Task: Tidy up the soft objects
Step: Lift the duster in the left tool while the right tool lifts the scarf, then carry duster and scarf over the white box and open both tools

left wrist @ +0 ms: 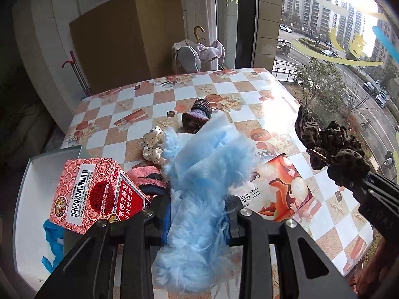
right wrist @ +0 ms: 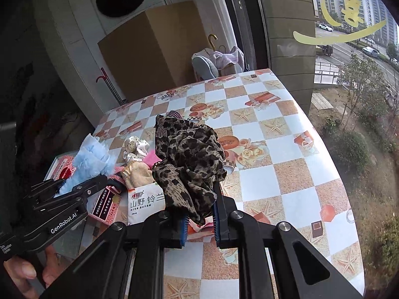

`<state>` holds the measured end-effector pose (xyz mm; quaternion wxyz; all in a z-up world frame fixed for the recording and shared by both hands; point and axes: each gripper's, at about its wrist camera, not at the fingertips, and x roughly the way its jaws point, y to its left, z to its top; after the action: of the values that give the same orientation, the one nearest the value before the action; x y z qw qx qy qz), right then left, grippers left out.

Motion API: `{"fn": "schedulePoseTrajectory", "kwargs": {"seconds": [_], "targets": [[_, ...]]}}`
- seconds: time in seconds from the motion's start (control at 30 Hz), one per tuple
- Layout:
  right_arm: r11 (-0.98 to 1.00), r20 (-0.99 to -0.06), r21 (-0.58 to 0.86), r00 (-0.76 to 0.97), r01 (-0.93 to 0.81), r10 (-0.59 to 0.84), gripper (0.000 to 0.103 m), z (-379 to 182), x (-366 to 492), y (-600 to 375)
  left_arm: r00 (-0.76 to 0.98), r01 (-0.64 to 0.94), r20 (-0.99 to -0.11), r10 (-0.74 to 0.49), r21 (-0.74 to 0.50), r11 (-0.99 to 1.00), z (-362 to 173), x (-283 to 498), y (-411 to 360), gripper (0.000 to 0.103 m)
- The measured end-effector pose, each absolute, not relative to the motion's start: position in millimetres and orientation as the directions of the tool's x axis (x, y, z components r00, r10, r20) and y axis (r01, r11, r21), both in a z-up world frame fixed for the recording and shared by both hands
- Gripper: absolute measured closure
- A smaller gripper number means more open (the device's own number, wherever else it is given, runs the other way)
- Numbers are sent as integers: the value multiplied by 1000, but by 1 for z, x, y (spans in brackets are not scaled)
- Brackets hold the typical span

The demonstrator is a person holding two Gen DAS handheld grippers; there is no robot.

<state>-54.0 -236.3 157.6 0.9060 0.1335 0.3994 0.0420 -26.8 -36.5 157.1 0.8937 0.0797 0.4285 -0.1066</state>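
Mid-task, 2 soft items lifted, none visibly sorted yet.

- Left gripper (left wrist: 197, 211): jaws partly closed, clamped on blue fluffy cloth (left wrist: 199, 174). Held above table edge, just beside red medicine box (left wrist: 94, 189). Also visible from right wrist view at (right wrist: 87, 159).
- Right gripper (right wrist: 199, 221): jaws nearly fully closed, pinching leopard-print scrunchie (right wrist: 189, 159). Lifted clear of table (right wrist: 286, 149), hanging over the paper packet with Chinese print (right wrist: 147, 199). Same piece seen from left wrist view at (left wrist: 331, 144), off near the window-side table edge.
- White tray (left wrist: 27, 199) at left: holds red medicine box and something blue, thin, plastic-like (left wrist: 51, 236). No soft items clearly inside. Destination role only a guess.

Still on table, untouched:
- cream polka-dot scrunchie (left wrist: 153, 147)
- purple knitted piece (left wrist: 197, 114), further back
- pink fuzzy piece (left wrist: 144, 177), partly hidden behind box and blue cloth
- beige pouch-like piece (right wrist: 138, 174), beside the paper packet
- bright pink scrap (right wrist: 153, 159), too hidden to identify

Judgement: early to middle. 2 in hand, at least 4 or 5 left in a loose cluster near the left side of the table. Nothing grouped or stacked in a way that reads as finished. Remaining: place both held items somewhere, then clear the cluster 1 or 2 at a time. Hard goods (box, packet) mixed in with the soft pile, so some picking around needed.

Risk: blue cloth long and trailing, likely to drag neighbours when moved.
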Motion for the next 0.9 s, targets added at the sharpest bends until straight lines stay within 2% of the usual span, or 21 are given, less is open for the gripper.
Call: {"fn": "schedulePoseTrajectory", "kwargs": {"seconds": [0.23,0.43,0.9], "targets": [[959,-721,283,659,-2,214,86,154,-46,-216,633,214,-767,-100,49,976,170,-24,-10,69],[962,-693,269,682,-56,233,86,172,-37,-195,656,213,-749,-92,67,975,181,-26,8,69],[960,-676,248,687,-130,268,86,200,-10,-146,665,104,-744,-68,2,995,198,-13,78,69]]}}
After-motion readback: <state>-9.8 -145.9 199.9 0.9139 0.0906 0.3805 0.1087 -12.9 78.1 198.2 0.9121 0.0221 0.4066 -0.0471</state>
